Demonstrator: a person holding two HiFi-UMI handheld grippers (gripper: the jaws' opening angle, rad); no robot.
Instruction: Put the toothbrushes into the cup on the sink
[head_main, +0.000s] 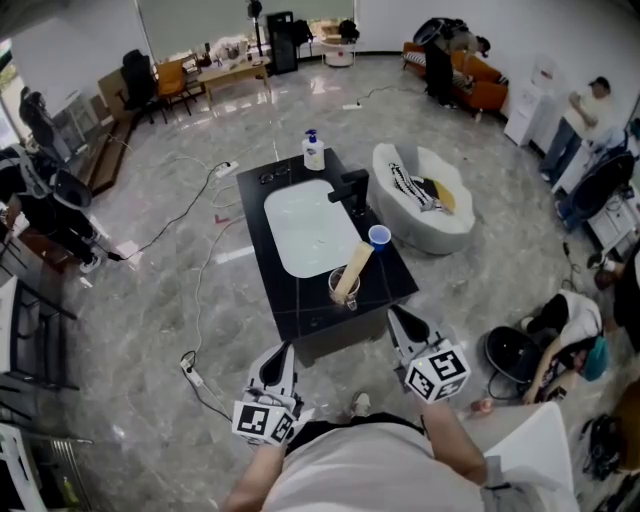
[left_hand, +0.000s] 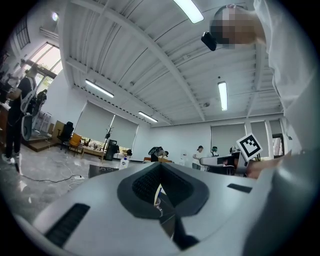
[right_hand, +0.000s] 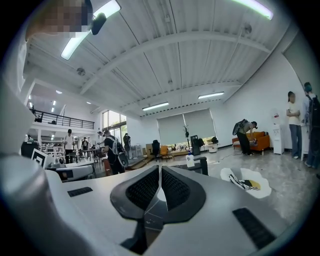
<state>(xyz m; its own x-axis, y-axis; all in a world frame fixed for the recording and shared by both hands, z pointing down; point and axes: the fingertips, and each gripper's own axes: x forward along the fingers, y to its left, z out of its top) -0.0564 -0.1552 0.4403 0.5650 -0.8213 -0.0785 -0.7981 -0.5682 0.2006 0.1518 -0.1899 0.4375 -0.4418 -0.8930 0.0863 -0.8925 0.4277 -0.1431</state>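
We see the cup (head_main: 343, 288) at the centre of the frame, on the near edge of the black sink counter (head_main: 300, 310). A tan bar (head_main: 353, 270) leans out of it, and a blue cup (head_main: 379, 236) stands just beyond. Low in frame, our left gripper (head_main: 283, 352) and right gripper (head_main: 398, 318) are both pinched together, empty.

The black sink counter (head_main: 305, 312) bears a soap bottle (head_main: 314, 152), blue cup (head_main: 379, 236) and second cup (head_main: 334, 284).
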